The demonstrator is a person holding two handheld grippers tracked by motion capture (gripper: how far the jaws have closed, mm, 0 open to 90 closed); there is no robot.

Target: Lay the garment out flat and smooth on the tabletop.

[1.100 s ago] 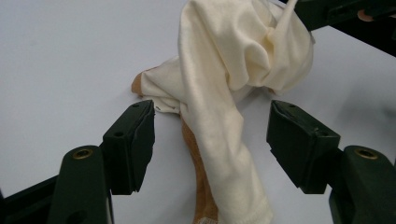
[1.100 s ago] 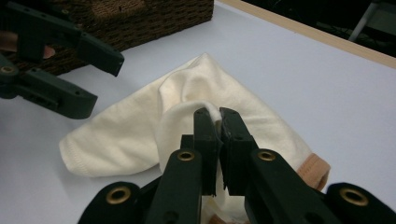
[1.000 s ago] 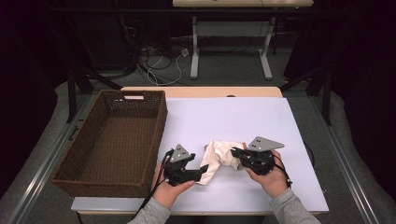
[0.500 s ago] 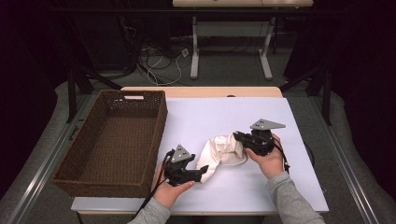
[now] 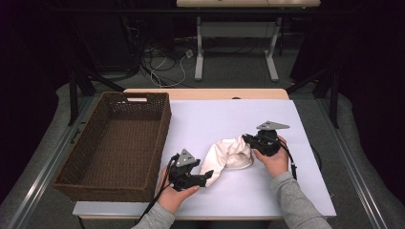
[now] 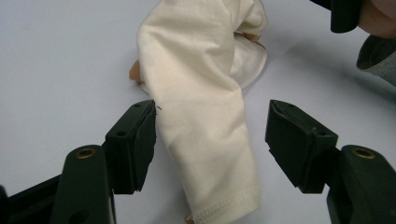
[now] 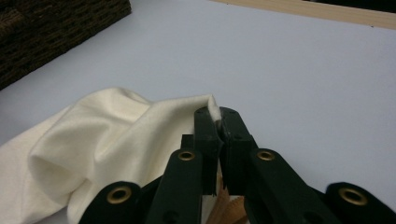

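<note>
One cream cloth [image 5: 228,155] is pinched by the right gripper [image 7: 218,122]; the left gripper [image 6: 210,135] is spread around it, right of one basket [image 5: 114,143].

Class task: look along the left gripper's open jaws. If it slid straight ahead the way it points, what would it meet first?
Most likely the cream cloth: its hemmed end already lies between the open jaws of the left gripper, on the white table. Further on sits the right gripper, though the depth is hard to judge.
</note>
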